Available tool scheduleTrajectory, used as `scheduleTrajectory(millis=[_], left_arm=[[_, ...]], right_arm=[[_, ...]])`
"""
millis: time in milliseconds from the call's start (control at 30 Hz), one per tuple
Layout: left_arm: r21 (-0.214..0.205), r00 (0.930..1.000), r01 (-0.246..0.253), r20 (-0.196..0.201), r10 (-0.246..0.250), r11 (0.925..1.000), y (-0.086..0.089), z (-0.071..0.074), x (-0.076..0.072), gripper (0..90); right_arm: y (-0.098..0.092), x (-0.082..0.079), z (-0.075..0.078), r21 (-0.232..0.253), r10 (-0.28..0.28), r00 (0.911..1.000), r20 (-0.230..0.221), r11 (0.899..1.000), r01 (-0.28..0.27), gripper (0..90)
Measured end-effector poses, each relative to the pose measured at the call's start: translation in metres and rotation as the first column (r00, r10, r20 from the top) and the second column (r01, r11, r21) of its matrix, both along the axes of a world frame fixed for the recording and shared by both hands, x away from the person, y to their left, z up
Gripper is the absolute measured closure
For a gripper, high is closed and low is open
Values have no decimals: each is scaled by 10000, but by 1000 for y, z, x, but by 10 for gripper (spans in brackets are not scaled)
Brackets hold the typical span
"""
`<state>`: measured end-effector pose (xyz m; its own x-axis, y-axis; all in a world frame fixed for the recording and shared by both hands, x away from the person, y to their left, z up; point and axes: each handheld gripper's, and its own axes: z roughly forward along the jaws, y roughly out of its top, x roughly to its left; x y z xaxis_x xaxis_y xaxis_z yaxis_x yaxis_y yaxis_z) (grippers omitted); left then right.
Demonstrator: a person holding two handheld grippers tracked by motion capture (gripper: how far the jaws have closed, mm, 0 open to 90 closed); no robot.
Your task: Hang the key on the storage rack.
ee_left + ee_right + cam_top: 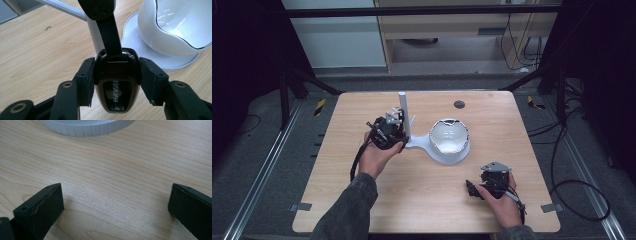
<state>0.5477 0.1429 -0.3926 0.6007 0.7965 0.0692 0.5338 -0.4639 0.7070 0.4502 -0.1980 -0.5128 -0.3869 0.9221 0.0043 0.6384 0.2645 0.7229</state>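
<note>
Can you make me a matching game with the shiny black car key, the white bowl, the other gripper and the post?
Things:
1. car key
2. white bowl
3. right gripper
4. white post

States:
A. jaws apart above bare wood
B. stands upright on the white stand's base
C. clamped between the left gripper's jaws
D. sits on the round end of the white stand

Pairs: 1-C, 2-D, 3-A, 4-B

The left gripper (388, 131) is a black block with a silver bracket and screws on top and a black cable looping off it; its fingers (83, 82) are flat black pads with brass-ringed screw holes behind. The right gripper (488, 186) carries a grey three-cornered plate. Both sleeves (349, 210) are dark grey denim.
</note>
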Motion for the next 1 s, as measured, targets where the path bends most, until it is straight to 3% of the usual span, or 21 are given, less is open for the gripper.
scheduleTrajectory(millis=[1000], left_arm=[[-121, 9997, -219, 135, 220, 9997, -1, -5, 4, 486]], right_arm=[[0, 0, 0, -45, 16, 10000, 36, 10000, -15, 5]])
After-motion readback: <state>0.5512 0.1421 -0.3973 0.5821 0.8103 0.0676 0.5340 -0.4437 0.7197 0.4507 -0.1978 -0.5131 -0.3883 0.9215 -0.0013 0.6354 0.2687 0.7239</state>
